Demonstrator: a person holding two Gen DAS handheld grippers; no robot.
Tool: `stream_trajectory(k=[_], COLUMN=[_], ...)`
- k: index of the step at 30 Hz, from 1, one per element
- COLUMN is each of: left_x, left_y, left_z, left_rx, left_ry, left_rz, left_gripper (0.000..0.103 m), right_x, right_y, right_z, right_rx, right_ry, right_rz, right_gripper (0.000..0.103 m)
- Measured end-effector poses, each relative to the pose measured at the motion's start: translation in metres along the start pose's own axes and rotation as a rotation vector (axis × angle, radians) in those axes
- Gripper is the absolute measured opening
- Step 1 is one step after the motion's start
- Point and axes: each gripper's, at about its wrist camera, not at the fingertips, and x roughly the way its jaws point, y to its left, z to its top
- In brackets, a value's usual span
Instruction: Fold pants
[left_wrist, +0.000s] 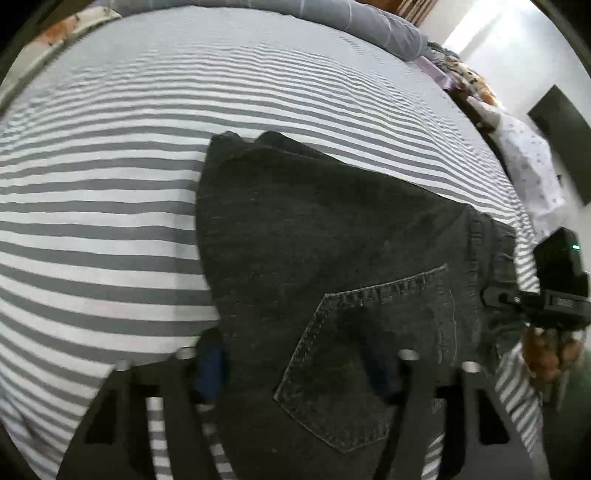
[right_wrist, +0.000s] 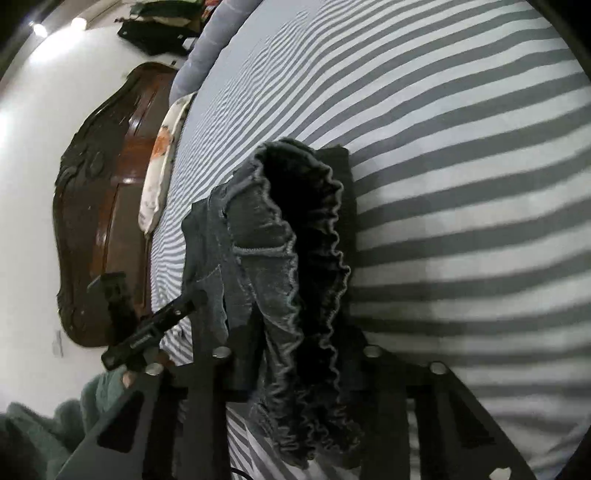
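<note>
Dark denim pants lie on the grey-and-white striped bedsheet, seat side up, back pocket facing the left wrist camera.

Left gripper: fingers spread wide with pocket-area denim between them, not pinched. Looks released, hovering or pressing flat; contact is hard to confirm. Blue pad sits at the fabric's edge.

Right gripper: clenched on a bunched, ruffled part of the pants, probably the elastic waist. The bunch gapes open and stands up off the sheet.

Risks as I see them:
- The right grip holds a wad, maybe several layers unevenly. Pull and one layer could slip, giving a skewed fold.
- With the left open, nothing anchors the seat. A tug from the right would likely drag the whole garment across the sheet rather than fold it.
- The sheet is soft, so it could ruck up underneath.
- The other gripper's body sits close by at the waist end; the two could clash if they converge.
</note>
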Motion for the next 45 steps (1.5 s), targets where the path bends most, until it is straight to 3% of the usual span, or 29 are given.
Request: stream_trajectory(k=[6,9,13,23,28,33,35,37,41,42,45], left_x=[-0.023,-0.044,-0.070,-0.080,-0.068,-0.049,-0.034,-0.029,-0.025,-0.026,-0.030], left_y=[0.015,0.018,0.018,0.052,0.075,0.095,0.105,0.117,0.131,0.131,0.127], left_z=[0.009,0.016,0.033,0.090,0.129,0.145,0.144,0.137,0.122,0.113,0.092], left_rx=[-0.074,-0.089,-0.062,-0.115,-0.093,-0.088,-0.100,-0.102,-0.120,-0.113,-0.081], left_ry=[-0.019,-0.063,-0.141,-0.207,-0.213,-0.185,-0.151,-0.130,-0.102,-0.103,-0.110], left_rz=[-0.055,-0.097,-0.120,-0.102,-0.020,0.050,0.078,0.107,0.112,0.132,0.163], left_gripper=[0.014,0.008,0.008,0.007,0.007,0.008,0.009,0.014,0.037,0.047,0.058], right_x=[-0.012,-0.017,-0.022,0.007,0.045,0.085,0.096,0.101,0.100,0.098,0.094], right_y=[0.047,0.069,0.096,0.146,0.154,0.155,0.151,0.145,0.137,0.137,0.136], right_z=[-0.013,-0.012,0.001,0.070,0.111,0.141,0.147,0.149,0.136,0.131,0.109], right_rx=[-0.023,-0.036,-0.073,-0.120,-0.112,-0.125,-0.131,-0.136,-0.191,-0.205,-0.262], right_ry=[-0.064,-0.068,-0.093,-0.109,-0.099,-0.088,-0.091,-0.115,-0.153,-0.159,-0.175], right_rz=[-0.091,-0.098,-0.091,-0.082,-0.069,-0.096,-0.132,-0.176,-0.297,-0.317,-0.385], right_gripper=[0.024,0.023,0.022,0.022,0.022,0.023,0.026,0.035,0.056,0.059,0.063])
